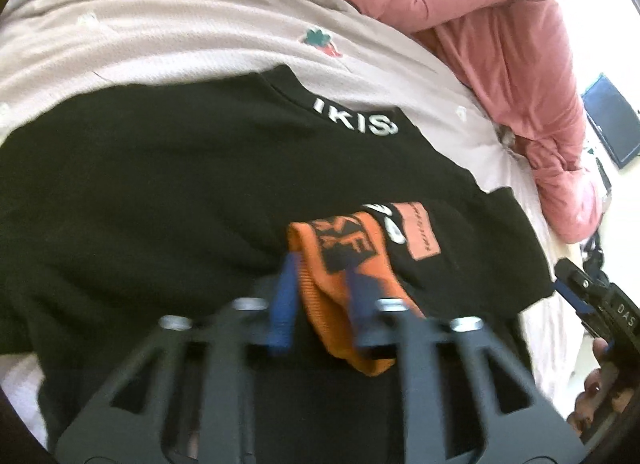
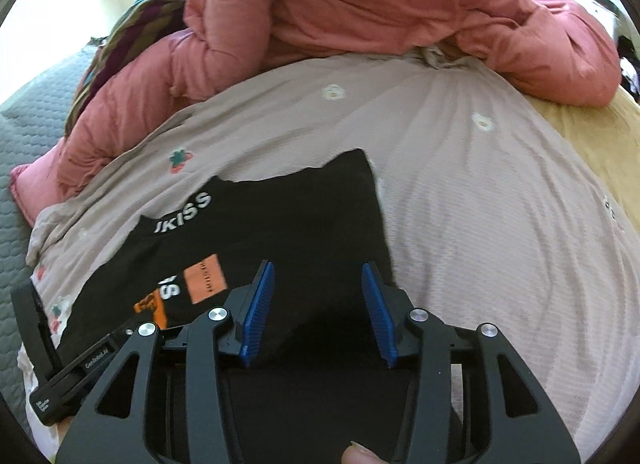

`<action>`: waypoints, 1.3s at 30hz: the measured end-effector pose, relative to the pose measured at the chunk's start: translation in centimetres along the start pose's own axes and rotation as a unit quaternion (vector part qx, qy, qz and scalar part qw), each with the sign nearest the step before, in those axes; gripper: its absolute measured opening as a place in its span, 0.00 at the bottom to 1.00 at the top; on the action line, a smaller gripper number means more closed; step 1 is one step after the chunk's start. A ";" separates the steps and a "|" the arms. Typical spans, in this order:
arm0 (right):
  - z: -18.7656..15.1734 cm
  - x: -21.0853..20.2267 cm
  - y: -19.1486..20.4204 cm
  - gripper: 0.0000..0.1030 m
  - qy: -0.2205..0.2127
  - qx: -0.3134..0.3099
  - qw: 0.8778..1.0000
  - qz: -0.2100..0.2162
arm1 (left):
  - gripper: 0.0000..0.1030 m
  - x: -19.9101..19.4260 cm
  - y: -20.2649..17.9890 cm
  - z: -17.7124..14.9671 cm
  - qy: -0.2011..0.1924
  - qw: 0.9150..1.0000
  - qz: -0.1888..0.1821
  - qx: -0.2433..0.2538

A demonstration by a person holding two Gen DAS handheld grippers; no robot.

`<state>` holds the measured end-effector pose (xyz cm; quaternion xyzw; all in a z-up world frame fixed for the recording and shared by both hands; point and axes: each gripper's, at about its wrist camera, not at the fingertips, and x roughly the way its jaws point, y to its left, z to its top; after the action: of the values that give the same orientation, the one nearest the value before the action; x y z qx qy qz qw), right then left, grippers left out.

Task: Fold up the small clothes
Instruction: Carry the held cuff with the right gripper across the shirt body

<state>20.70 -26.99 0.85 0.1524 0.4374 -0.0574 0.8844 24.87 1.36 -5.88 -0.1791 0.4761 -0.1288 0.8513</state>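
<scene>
A small black top (image 1: 168, 184) with white "KISS" lettering at the neck lies on the bed; it also shows in the right wrist view (image 2: 304, 224). My left gripper (image 1: 320, 272) is shut on its orange ribbed cuff (image 1: 336, 292), held over the black fabric beside an orange patch (image 1: 416, 232). My right gripper (image 2: 318, 296) is open and empty, its blue pads (image 2: 260, 312) hovering over the top's right part. The left gripper's body shows at the left edge of the right wrist view (image 2: 76, 376).
A pale pink bedsheet (image 2: 500, 224) with small flower prints covers the bed. A bunched salmon-pink quilt (image 2: 360, 4) lies along the far side. A striped cloth (image 2: 132, 20) and grey mattress pad (image 2: 32, 124) are at the left. A dark screen (image 1: 612, 120) stands at the right.
</scene>
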 end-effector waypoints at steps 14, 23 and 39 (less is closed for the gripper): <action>-0.3 -0.3 -0.1 0.43 -0.003 0.007 1.000 0.008 | 0.00 -5.6 1.0 3.1 -0.058 0.997 -0.045 0.010; -0.4 -0.4 0.2 0.43 -0.003 0.002 1.000 0.011 | 0.00 -8.4 3.7 4.4 -0.083 0.996 -0.022 -0.009; -1.3 0.3 3.0 0.58 -0.012 -0.072 0.997 -0.012 | 0.01 -9.4 5.7 4.6 -0.099 0.992 0.079 -0.005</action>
<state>20.65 -23.69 0.56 0.0826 0.4317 -0.0377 0.8975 24.27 10.98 1.08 -0.1572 0.4028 -0.0406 0.9008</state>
